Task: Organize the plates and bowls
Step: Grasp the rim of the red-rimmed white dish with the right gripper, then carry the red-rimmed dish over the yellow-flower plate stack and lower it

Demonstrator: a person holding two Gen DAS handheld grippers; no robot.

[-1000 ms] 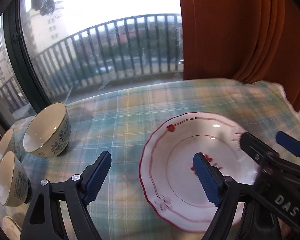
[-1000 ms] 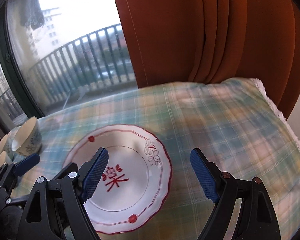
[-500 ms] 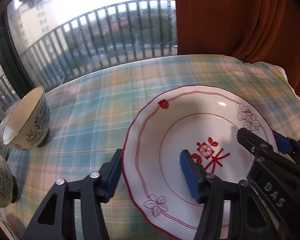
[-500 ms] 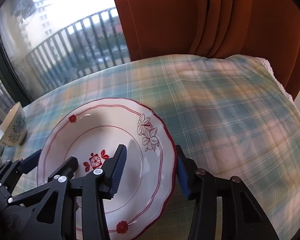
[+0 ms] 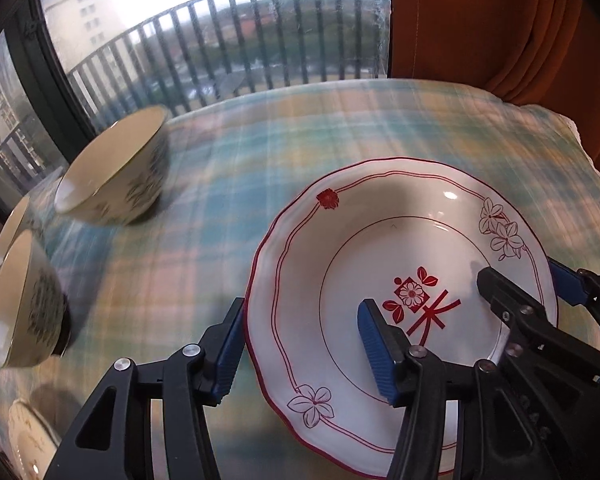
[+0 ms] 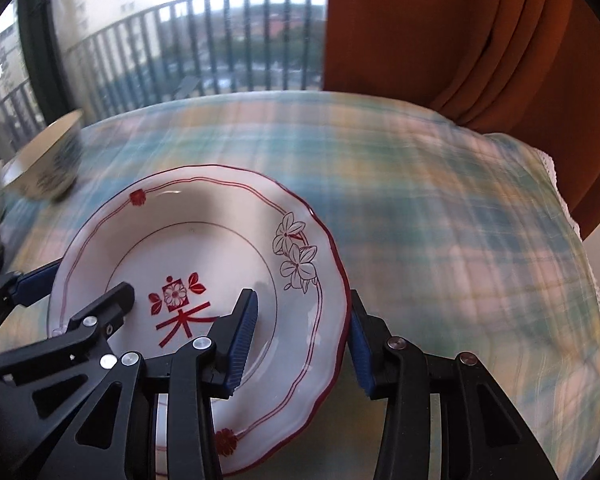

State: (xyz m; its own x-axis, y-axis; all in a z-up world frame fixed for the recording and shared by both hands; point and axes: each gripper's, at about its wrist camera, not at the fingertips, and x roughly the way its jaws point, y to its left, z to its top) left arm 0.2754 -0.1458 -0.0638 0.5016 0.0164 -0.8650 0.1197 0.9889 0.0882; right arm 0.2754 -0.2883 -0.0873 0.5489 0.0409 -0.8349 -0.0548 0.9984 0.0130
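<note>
The plate (image 5: 380, 248) sits on the plaid-covered counter (image 5: 260, 140), its scalloped rim caught from both sides. The left gripper (image 5: 304, 348) straddles the plate's left edge, jaws spread, one pad outside the rim and one over the well; whether they touch is unclear. The right gripper (image 6: 300, 340) does likewise at the right edge. Cloth lies open beyond the plate toward the window (image 5: 220, 40). Bowls (image 5: 112, 172) stand well apart to the left.
</note>
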